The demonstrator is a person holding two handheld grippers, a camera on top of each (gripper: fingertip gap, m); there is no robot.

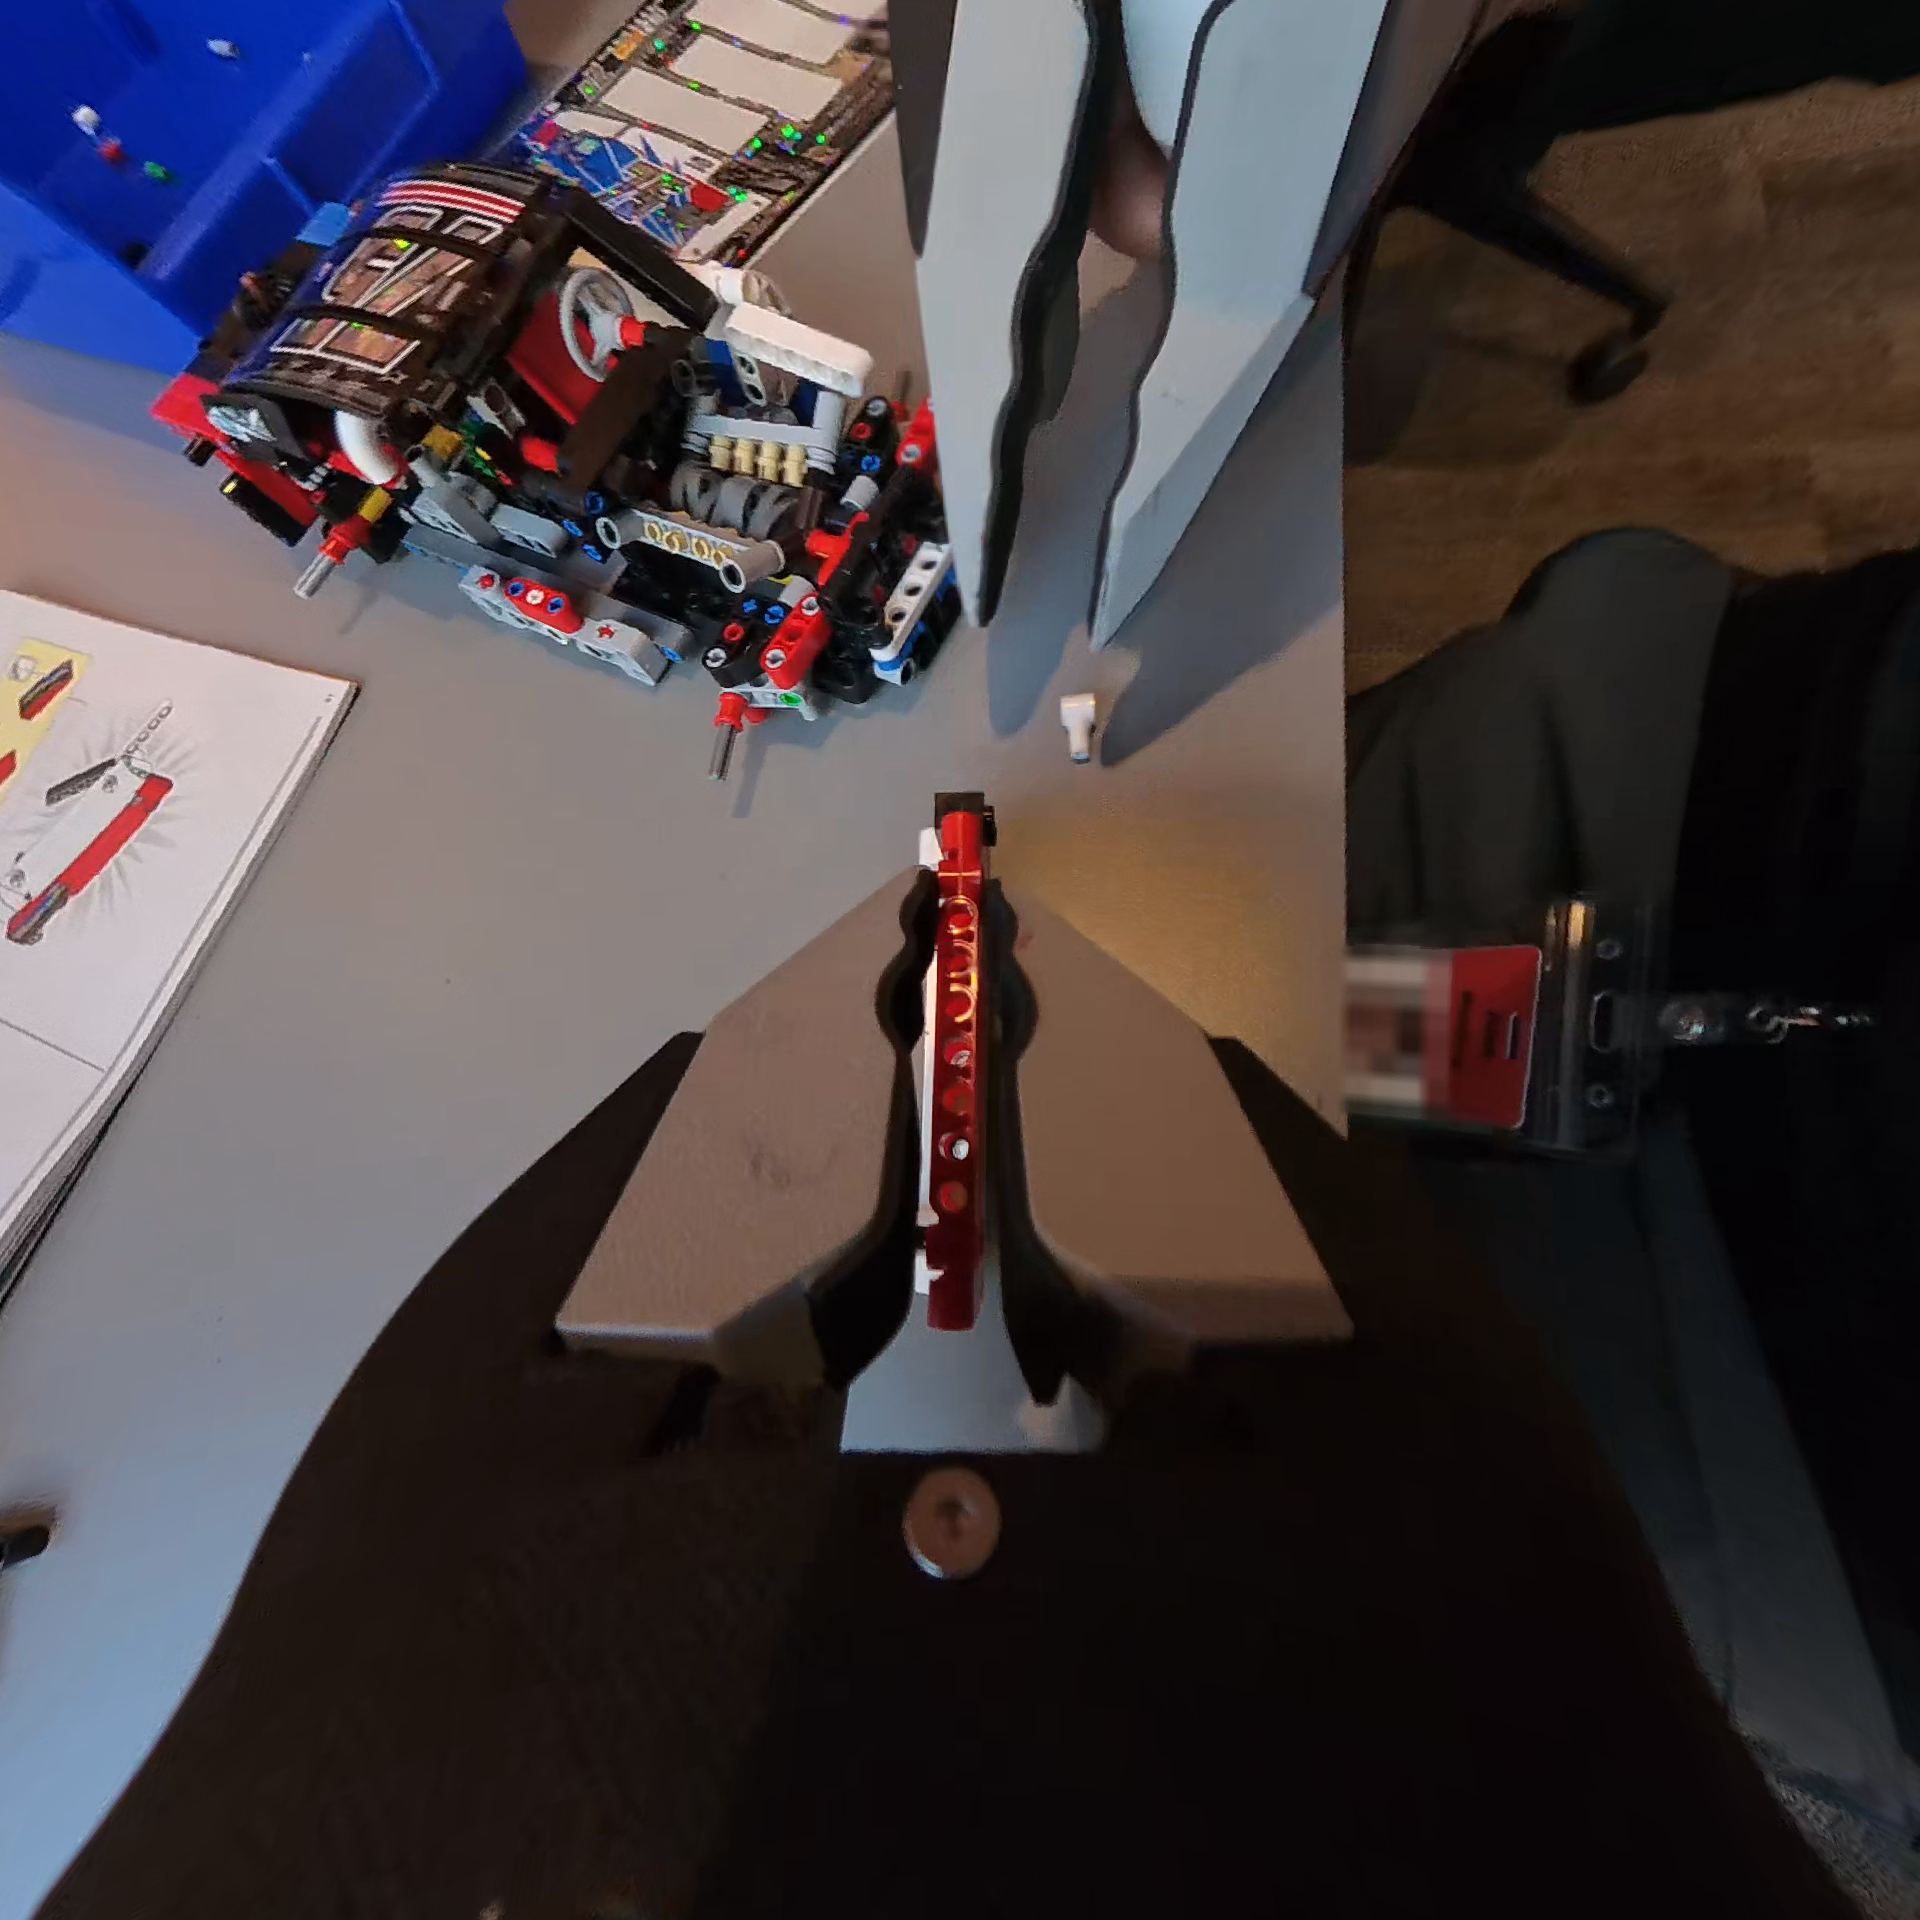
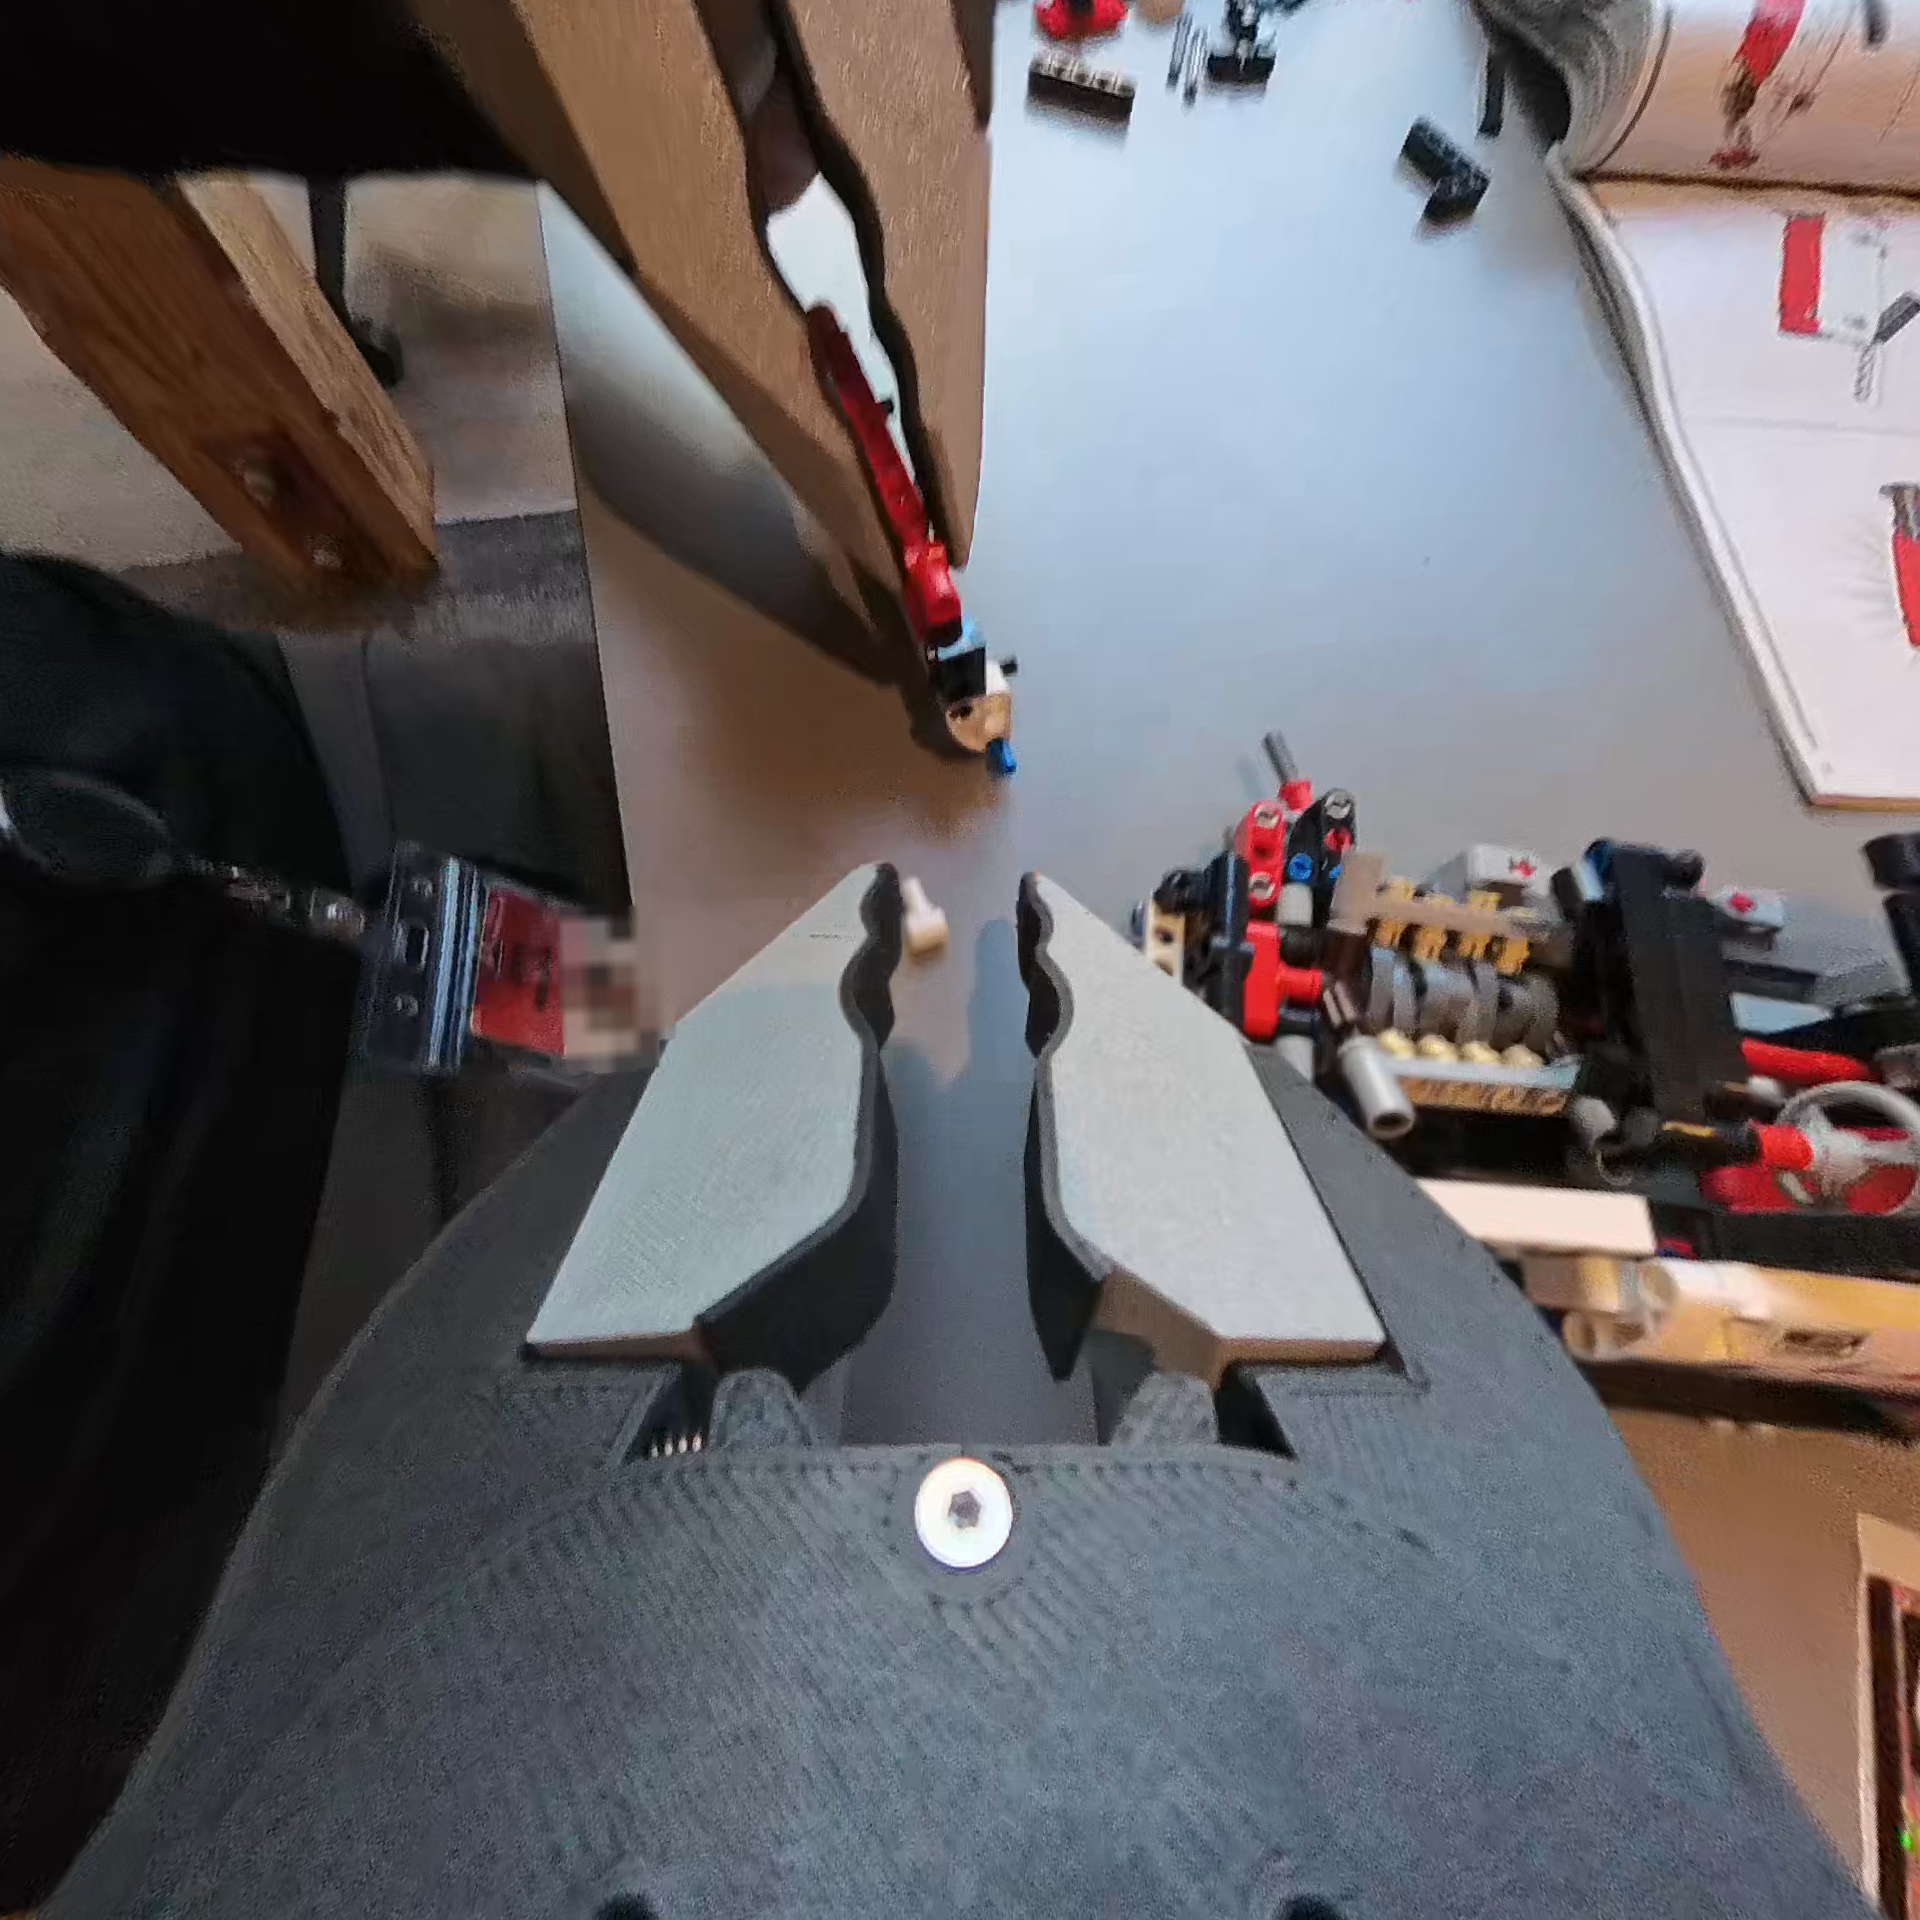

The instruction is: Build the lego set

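You're pinching a long red beam (image 1: 958, 1070) edge-on in your left gripper (image 1: 956, 904), jaws pressed right against its two sides, with a white piece showing along its left face and a black piece at the far tip poking out past the fingertips. In the right wrist view that same beam (image 2: 883, 468) is sitting in the other claw up top, and its end carries a small cluster with black, tan and a blue pin (image 2: 1000, 756) hanging just over the grey table (image 2: 1351, 468). Your right gripper (image 2: 958, 904) is hovering with the fingers spread and nothing between them; the left wrist view is showing it (image 1: 1039, 623) coming in from the top, tips just above the table. A tiny white peg (image 1: 1078, 719) is lying on the table just beside those tips, between the two claws. The half-built car model (image 1: 582, 457) is sitting to the left of your right claw in that view, dark roof, white steering wheel, red seat, grey engine bits, lots of blue and red pins. An open instruction booklet (image 1: 156, 852) is lying at the left edge, a blue bin (image 1: 208, 156) is behind the model, and a sticker sheet (image 1: 707, 114) is next to the bin. A few loose black pieces (image 2: 1442, 171) are sitting far off on the table.
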